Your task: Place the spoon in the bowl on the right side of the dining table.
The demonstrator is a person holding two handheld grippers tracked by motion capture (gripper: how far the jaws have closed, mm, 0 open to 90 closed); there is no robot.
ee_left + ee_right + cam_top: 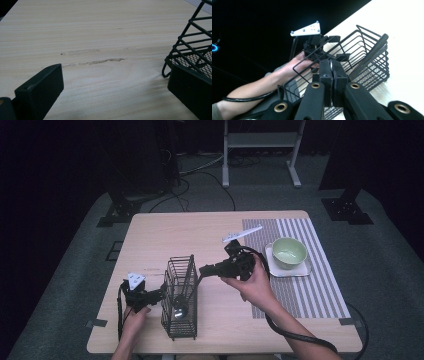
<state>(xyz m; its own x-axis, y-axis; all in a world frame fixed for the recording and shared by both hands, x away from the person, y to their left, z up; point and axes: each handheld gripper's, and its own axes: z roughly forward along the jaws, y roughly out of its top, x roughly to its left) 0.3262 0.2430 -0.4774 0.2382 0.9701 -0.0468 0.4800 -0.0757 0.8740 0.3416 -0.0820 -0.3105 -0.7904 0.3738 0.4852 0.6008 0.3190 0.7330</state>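
**Right claw clenched on a spoon in the wire basket**

Clearly the right claw (331, 65) is clamped tight: its two black padded jaws press flat together, with a thin silvery strip pinched between them. In the high view that claw (204, 270) sits above the rim of the basket (179, 300), and from it a slim metal handle slants down to the shiny round head of the spoon (180, 310), which rests low inside the basket.

Beside the basket's left side, the left claw (159, 295) is released, its jaws spread wide with nothing between them except bare wood. In the left gripper view that claw (113, 75) has one jaw in front of the basket's lower corner (190, 47); whether they touch I cannot tell.

Counted: two claws, one spoon, one basket, one bowl, one plate, one mat. The basket is tall, boxy and made of black wire, with a fine mesh floor. Well apart to the right, a round pale green bowl (289, 251) sits on a white squarish plate (306, 269), on a grey-and-white striped mat (320, 290). Pale grained wood forms the table (165, 235).
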